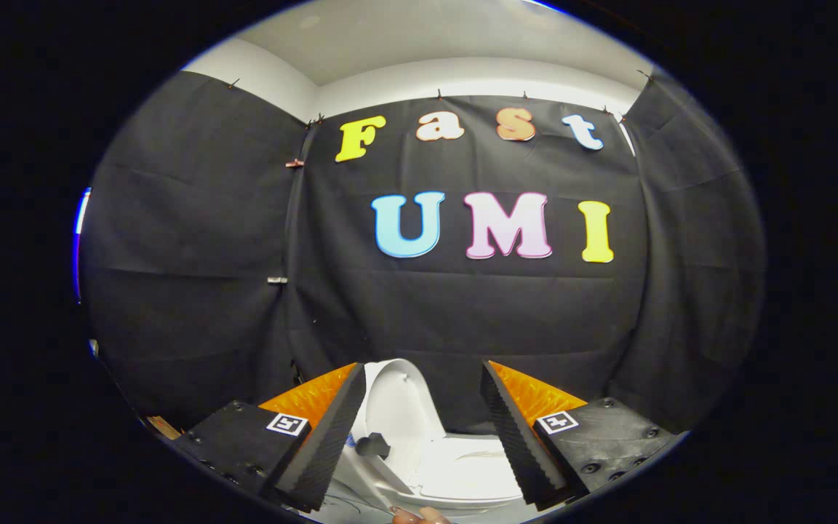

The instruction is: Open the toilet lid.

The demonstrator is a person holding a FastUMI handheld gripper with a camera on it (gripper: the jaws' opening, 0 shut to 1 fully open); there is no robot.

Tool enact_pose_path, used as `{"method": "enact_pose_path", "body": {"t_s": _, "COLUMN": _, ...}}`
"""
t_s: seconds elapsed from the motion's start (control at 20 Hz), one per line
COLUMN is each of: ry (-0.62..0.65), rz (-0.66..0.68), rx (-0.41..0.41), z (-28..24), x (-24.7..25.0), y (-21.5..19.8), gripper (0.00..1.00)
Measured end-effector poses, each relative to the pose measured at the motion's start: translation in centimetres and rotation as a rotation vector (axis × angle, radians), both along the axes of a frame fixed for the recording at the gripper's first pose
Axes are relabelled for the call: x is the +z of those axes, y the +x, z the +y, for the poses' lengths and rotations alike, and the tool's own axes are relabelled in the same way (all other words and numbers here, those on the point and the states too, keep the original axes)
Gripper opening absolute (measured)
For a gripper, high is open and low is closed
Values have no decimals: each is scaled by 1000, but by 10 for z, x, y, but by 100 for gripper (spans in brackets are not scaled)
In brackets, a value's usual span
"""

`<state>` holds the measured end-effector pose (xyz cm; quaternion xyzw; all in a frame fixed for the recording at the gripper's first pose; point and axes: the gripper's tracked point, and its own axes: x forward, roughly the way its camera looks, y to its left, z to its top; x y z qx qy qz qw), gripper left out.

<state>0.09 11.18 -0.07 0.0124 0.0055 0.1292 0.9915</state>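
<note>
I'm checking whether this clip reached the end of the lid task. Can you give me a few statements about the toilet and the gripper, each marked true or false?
1. The toilet lid stands raised, leaning back toward the black cloth wall. True.
2. The gripper is clamped on the lid. False: its fingers are spread apart with nothing pressed between them.
3. The toilet seat lies down and exposed beyond the fingers. True.
4. The lid sits nearer the right finger. False: it rises beside the left finger.
5. A fingertip shows at the near edge of the toilet. True.
</note>
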Motion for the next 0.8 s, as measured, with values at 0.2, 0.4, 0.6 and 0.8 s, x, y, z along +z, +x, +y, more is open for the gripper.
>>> {"method": "enact_pose_path", "body": {"t_s": 0.2, "ry": -12, "rz": -26, "rx": -58, "z": -41, "x": 25, "y": -18, "gripper": 98}}
{"method": "enact_pose_path", "body": {"t_s": 0.4, "ry": -2, "rz": -32, "rx": -84, "z": -69, "x": 44, "y": -35, "gripper": 98}}
{"method": "enact_pose_path", "body": {"t_s": 0.6, "ry": 12, "rz": -56, "rx": -90, "z": -84, "x": 56, "y": -49, "gripper": 98}}
{"method": "enact_pose_path", "body": {"t_s": 0.8, "ry": 3, "rz": -70, "rx": -93, "z": -90, "x": 60, "y": -55, "gripper": 98}}
